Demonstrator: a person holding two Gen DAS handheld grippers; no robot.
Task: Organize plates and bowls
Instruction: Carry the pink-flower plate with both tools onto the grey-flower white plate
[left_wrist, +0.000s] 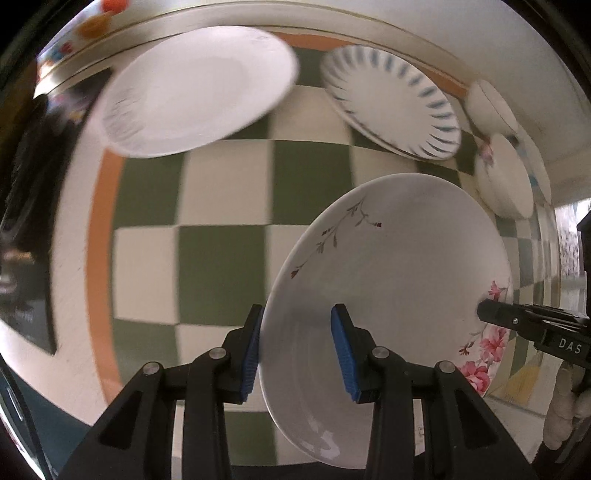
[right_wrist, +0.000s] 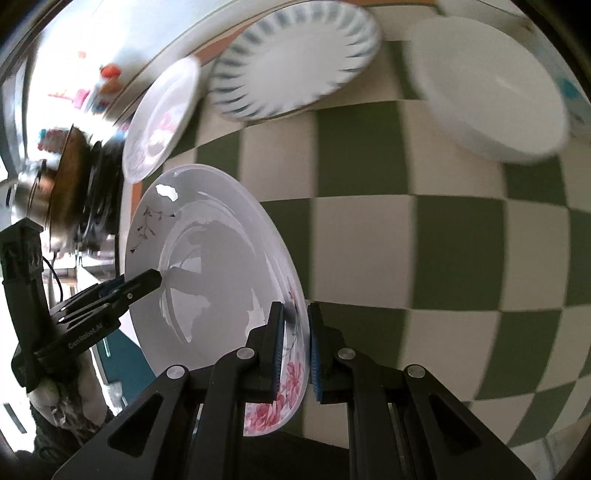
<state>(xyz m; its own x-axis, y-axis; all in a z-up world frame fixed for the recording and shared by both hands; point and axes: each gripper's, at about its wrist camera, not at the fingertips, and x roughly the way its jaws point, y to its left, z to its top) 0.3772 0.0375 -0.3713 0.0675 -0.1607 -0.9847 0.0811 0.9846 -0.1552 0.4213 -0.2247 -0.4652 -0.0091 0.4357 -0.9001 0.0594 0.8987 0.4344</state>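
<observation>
Floral-rimmed white ceramic plate (left_wrist: 388, 295) hangs between two grippers: the right gripper (right_wrist: 295, 350) pinches its pink-flowered rim, the left gripper (left_wrist: 295, 350) straddles the opposite edge, seemingly gripping. Beyond the jaws: one blue-striped plate (left_wrist: 391, 99), one plain white plate (left_wrist: 199, 88), perhaps two white bowls (left_wrist: 502, 177).

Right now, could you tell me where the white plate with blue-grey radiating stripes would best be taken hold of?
Probably at the rim of the white plate with blue-grey radiating stripes, on the edge facing the open green-and-cream checkered cloth. It lies flat, so only the thin rim offers a pinch, and the far edge sits close to the wall.
</observation>
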